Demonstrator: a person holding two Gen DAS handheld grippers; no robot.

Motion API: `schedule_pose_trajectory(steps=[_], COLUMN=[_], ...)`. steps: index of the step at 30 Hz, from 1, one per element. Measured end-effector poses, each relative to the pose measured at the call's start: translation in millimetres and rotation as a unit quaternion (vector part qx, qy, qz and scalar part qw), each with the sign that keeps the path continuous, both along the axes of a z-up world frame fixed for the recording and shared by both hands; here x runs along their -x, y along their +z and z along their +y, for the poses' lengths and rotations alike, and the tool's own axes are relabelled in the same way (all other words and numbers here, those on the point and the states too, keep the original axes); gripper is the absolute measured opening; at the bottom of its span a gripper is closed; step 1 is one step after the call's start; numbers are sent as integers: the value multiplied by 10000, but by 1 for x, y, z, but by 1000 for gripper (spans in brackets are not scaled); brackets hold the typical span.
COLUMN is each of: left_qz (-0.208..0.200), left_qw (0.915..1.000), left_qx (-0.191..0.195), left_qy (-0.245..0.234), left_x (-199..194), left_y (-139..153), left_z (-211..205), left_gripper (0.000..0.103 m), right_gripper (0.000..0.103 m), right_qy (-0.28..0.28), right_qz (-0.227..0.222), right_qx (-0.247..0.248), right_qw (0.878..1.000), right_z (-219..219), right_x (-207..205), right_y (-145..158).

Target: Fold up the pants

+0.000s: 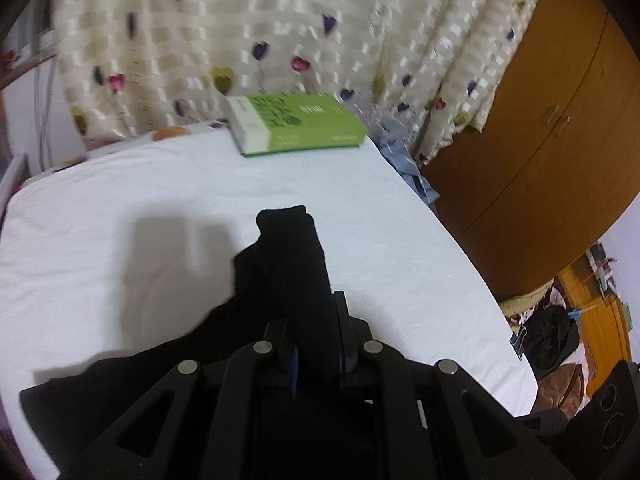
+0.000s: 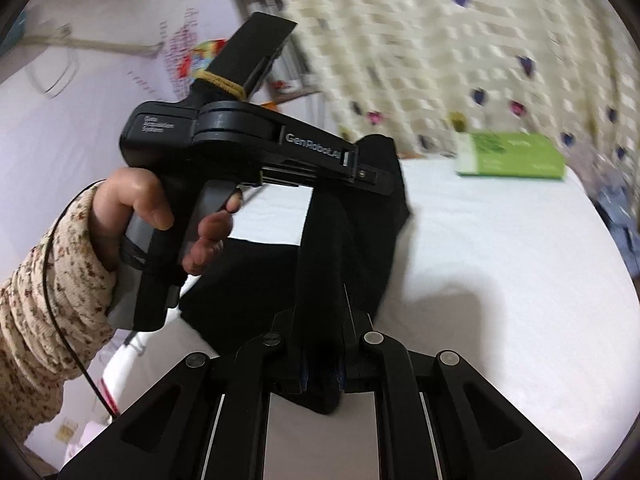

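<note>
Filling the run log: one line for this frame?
phase: mid-fold | left tool: shut on black pants | right tool: shut on black pants | cloth lifted off white bed

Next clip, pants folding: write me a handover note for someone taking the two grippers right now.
Left gripper: shut on the pants, cloth bunched between its fingers.
Right gripper: shut on the pants too, with black cloth hanging between the two grippers.
Pants: held up over the white bed, lower part trailing on the sheet. A green book lies at the far edge.
Done: both grips taken, cloth lifted.
Left: lay the pants down, fold and smooth them. How far the fold has got cannot be judged.
</note>
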State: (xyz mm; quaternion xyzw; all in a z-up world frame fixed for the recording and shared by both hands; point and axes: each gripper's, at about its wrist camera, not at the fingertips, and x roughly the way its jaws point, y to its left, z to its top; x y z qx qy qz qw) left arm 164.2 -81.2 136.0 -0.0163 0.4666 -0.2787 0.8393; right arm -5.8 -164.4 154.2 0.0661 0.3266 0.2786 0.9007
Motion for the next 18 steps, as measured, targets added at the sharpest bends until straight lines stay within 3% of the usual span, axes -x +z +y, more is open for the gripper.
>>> schedule_pose_trajectory(steps=[9,18], left_qz=[-307,-177], left_qw=[9979,9933], left_qx=[254,305], left_qy=[508,1102], left_x=[12,8], left_y=[18,-13], left_z=[85,173], left_gripper=[14,14], right_gripper=[10,10], right_qy=[792,1385], right_qz=[-70,222], right_qx=[-34,93], right_qw=[9968,9901], right_z=[75,149], right_x=[-11,-31], right_y=[6,-20])
